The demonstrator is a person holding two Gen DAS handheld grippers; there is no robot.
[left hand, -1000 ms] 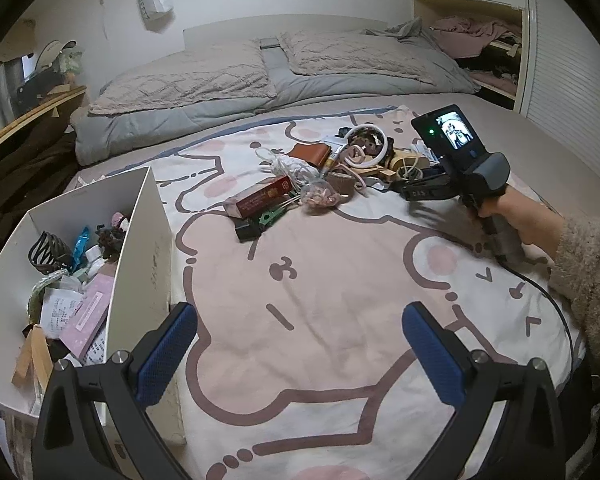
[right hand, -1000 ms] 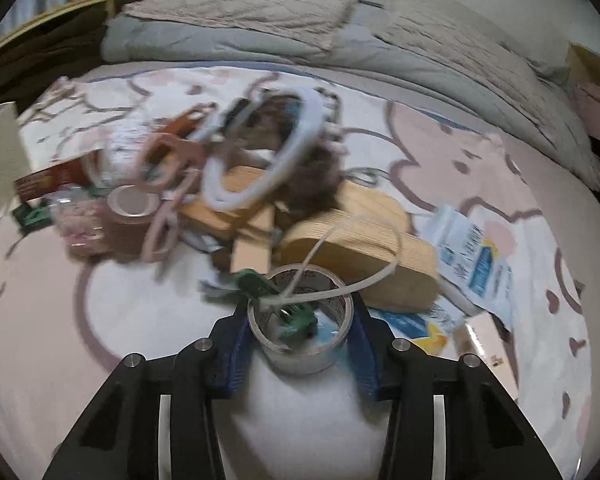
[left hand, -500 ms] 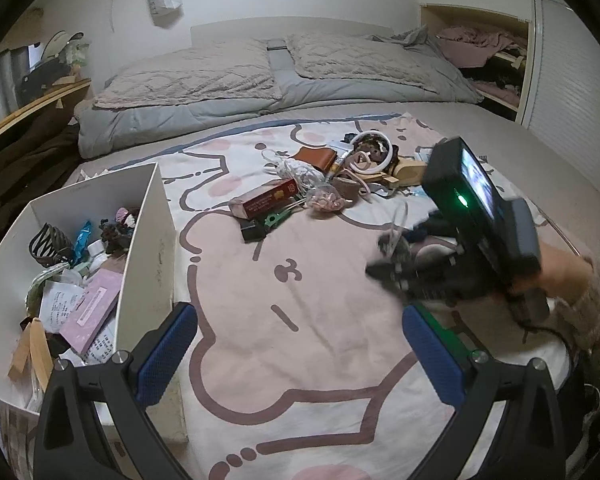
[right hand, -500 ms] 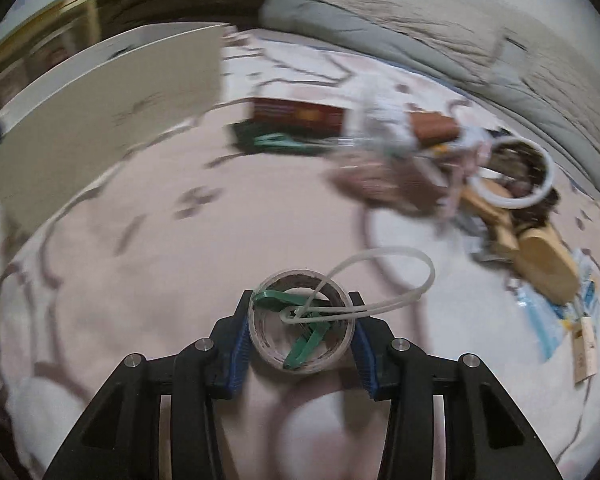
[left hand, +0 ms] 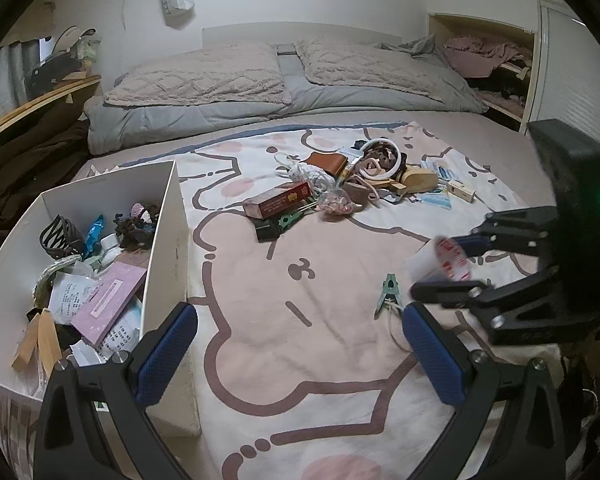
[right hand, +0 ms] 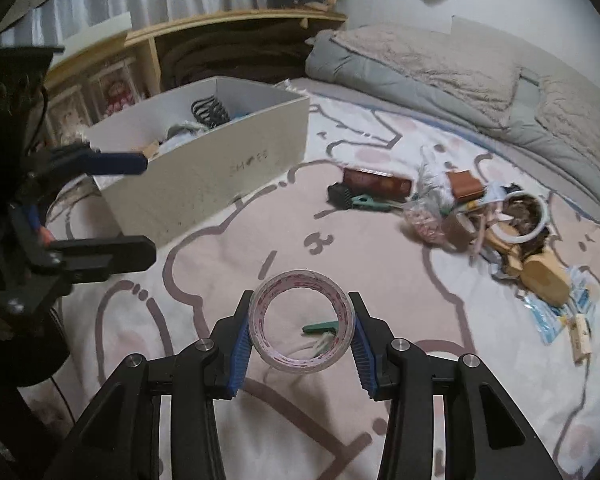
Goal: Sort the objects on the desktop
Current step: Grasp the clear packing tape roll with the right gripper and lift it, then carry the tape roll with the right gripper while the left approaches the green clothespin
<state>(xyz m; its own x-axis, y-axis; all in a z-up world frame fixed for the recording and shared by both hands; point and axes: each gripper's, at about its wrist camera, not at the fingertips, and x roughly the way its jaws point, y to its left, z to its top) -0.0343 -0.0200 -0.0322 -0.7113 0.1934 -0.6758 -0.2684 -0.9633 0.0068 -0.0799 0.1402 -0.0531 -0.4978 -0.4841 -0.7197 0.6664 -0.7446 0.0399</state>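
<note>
My right gripper [right hand: 300,336] is shut on a clear tape roll [right hand: 278,322] with red print and holds it above the blanket; it also shows in the left wrist view [left hand: 440,264]. A green clip [left hand: 389,292] with a white loop lies on the blanket below the roll. My left gripper [left hand: 296,360] is open and empty beside the white box [left hand: 168,220], which holds several small items. A pile of loose objects [left hand: 340,188] lies further back on the bed.
A red-brown carton [left hand: 278,202] and a black-and-green tool [left hand: 276,226] lie at the pile's near edge. Pillows and a grey duvet [left hand: 260,92] lie at the head of the bed. Wooden shelves [right hand: 148,52] stand behind the box.
My right gripper has carried the tape roll from the pile toward the box. The green clip and white loop have dropped out of the roll onto the blanket. My left gripper stays open.
</note>
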